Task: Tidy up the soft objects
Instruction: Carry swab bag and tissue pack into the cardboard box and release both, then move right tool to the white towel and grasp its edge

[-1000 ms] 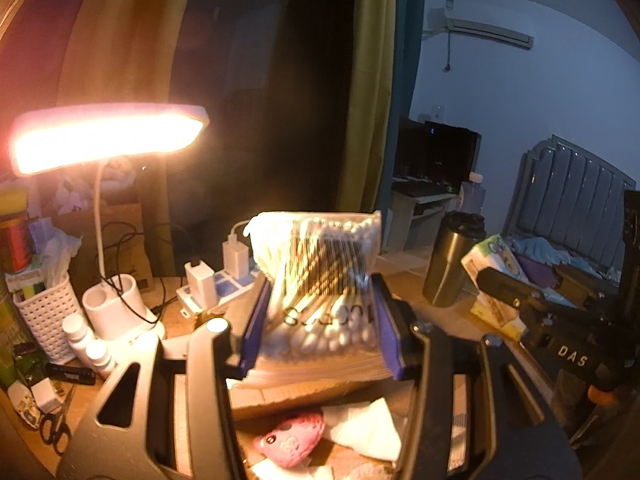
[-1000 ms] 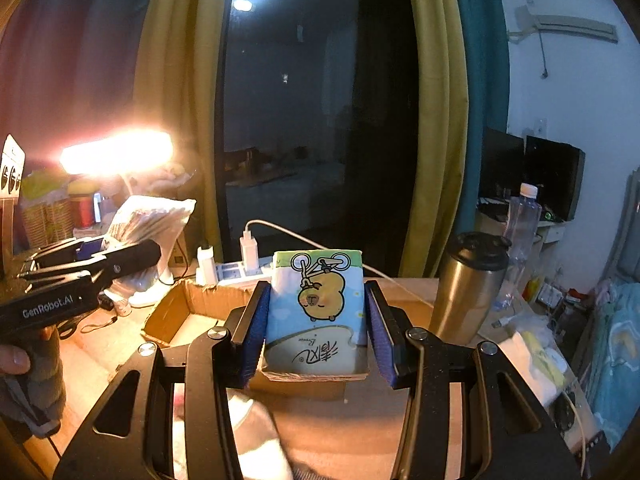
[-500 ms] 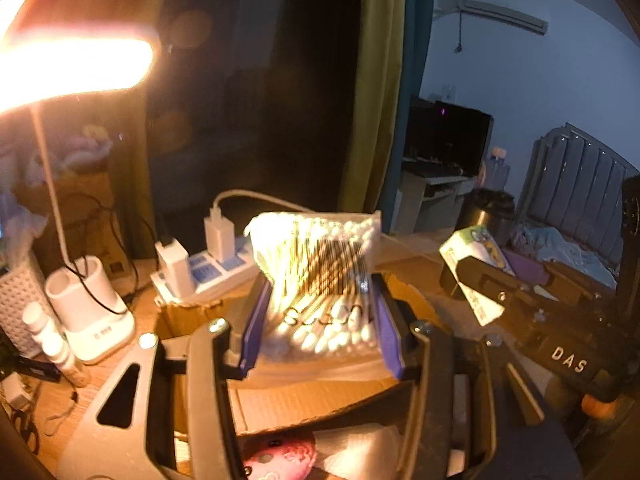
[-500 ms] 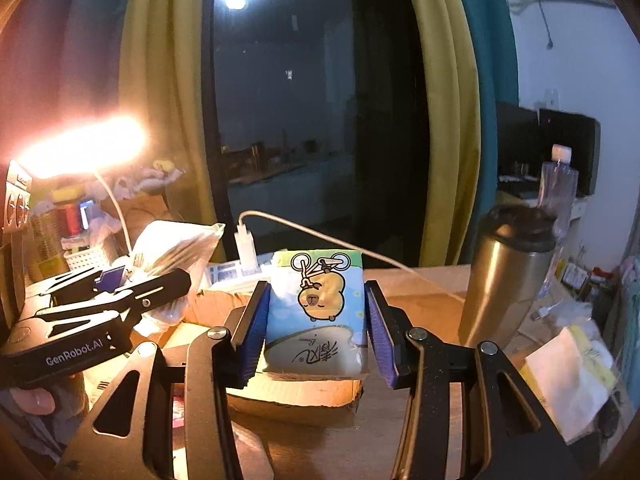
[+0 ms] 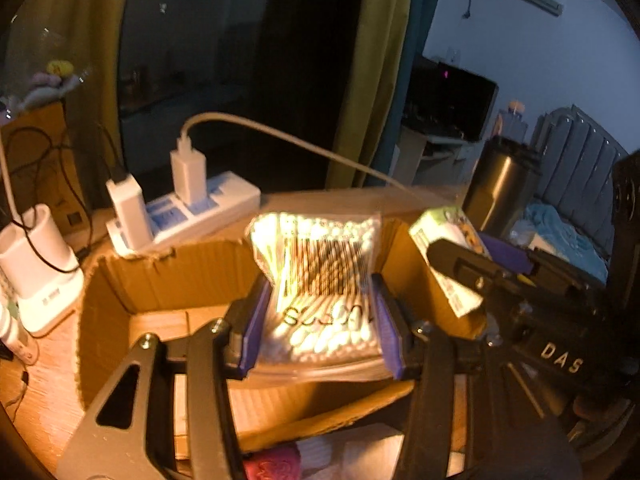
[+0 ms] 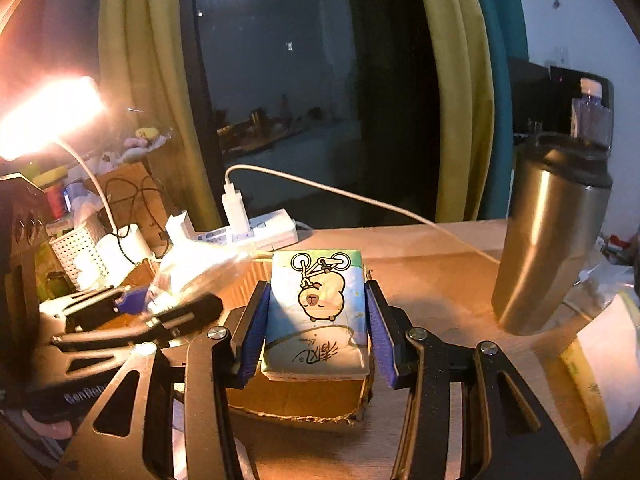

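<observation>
A bag of cotton swabs (image 5: 324, 300) is clamped in the left gripper (image 5: 320, 316) and a tissue pack (image 6: 318, 312) in the right gripper (image 6: 316, 320) — both held over the open cardboard box (image 5: 160, 276), neither yet released; more soft items are seen below.

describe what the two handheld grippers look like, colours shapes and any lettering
Both are black, angular frames with triangular cut-outs and silver screw heads, ending in two flat blue-purple pads. The left gripper shows white "GenRobot" lettering on its side in the right wrist view; the right gripper shows white "DAS" in the left wrist view.
</observation>
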Motion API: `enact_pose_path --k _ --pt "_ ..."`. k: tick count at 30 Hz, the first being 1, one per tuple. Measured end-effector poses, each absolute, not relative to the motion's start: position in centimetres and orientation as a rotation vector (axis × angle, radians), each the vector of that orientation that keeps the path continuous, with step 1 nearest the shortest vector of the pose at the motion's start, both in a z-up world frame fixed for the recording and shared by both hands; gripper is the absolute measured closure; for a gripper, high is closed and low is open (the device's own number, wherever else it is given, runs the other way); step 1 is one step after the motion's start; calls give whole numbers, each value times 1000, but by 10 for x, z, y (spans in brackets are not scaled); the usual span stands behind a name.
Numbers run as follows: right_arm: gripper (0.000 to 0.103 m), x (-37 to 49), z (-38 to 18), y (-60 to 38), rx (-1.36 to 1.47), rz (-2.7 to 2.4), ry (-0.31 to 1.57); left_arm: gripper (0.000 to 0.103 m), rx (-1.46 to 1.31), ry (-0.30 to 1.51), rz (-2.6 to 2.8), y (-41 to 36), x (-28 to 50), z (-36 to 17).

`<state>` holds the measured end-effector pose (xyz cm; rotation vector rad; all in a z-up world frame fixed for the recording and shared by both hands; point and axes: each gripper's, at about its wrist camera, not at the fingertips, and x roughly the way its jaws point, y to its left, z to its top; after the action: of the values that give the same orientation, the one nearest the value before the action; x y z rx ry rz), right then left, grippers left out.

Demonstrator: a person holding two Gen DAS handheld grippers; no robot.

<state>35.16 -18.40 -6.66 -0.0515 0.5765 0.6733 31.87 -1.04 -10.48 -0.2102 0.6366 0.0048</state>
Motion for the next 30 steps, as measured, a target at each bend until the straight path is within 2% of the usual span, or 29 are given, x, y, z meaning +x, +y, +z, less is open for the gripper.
enact_pose_path --k 3,7,9,13,15,18,19,20,22,30 --pt "54 356 -71 -185 -39 667 599 53 -211 663 -3 -11 322 -112" --pt "33 359 -72 -190 -5 669 611 46 -209 670 9 -12 323 -112" --pt "32 358 -70 -194 5 660 603 38 -208 663 9 -11 320 -109" --pt "33 363 -74 -198 -2 602 636 36 -206 649 14 -10 314 -103" --pt "43 368 -83 -198 -13 586 695 36 -205 640 20 -7 309 -100" --pt "66 372 -97 -196 -31 565 770 35 -203 631 32 -2 301 -95" --pt "82 371 -99 -195 -31 568 780 35 -204 628 38 0 297 -93" --pt "89 370 -101 -195 -34 566 788 35 -205 626 42 2 294 -92" --pt "92 366 -101 -194 -48 552 786 35 -205 621 51 6 287 -89" --pt "92 352 -96 -189 -100 509 785 35 -204 593 78 19 260 -76"
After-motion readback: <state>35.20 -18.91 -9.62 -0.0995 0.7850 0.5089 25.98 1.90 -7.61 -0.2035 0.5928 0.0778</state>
